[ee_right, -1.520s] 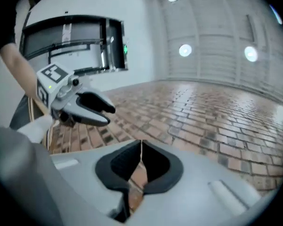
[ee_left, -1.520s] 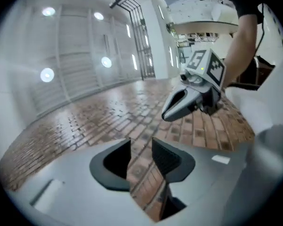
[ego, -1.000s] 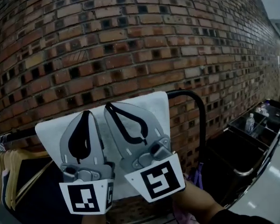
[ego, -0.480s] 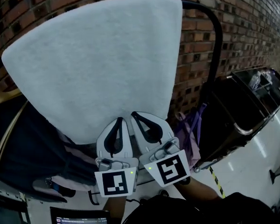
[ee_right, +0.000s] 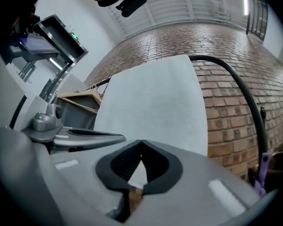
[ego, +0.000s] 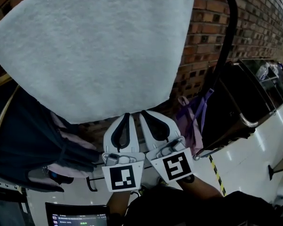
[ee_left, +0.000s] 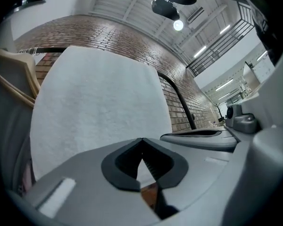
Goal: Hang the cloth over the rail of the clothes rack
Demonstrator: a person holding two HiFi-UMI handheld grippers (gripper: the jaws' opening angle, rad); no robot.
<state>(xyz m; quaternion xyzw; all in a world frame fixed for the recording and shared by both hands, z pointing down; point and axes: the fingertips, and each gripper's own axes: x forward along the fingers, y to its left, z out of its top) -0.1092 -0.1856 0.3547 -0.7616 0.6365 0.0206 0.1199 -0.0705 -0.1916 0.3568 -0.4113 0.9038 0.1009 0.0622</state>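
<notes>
A white cloth (ego: 99,46) hangs draped over the black rail (ego: 228,27) of the clothes rack, in front of a brick wall. Both grippers sit side by side just below the cloth's lower edge, pointing up at it. My left gripper (ego: 127,115) is shut with nothing between its jaws, and so is my right gripper (ego: 142,113). The left gripper view shows the cloth (ee_left: 99,102) and the curved rail (ee_left: 172,86) beyond the closed tips (ee_left: 141,139). In the right gripper view, the cloth (ee_right: 155,102) and rail (ee_right: 236,86) stand past its closed tips (ee_right: 141,141).
Dark garments (ego: 23,140) on wooden hangers (ee_left: 14,79) hang left of the cloth. A purple item (ego: 193,121) dangles by the rack's right post. Black bins (ego: 245,98) stand to the right, yellow-black tape (ego: 217,173) marks the floor, and a screen (ego: 75,218) shows at the bottom.
Both grippers have dropped from high on the cloth near the rail to below its lower edge. The head view has tilted down and closer. The cloth stays on the rail.
</notes>
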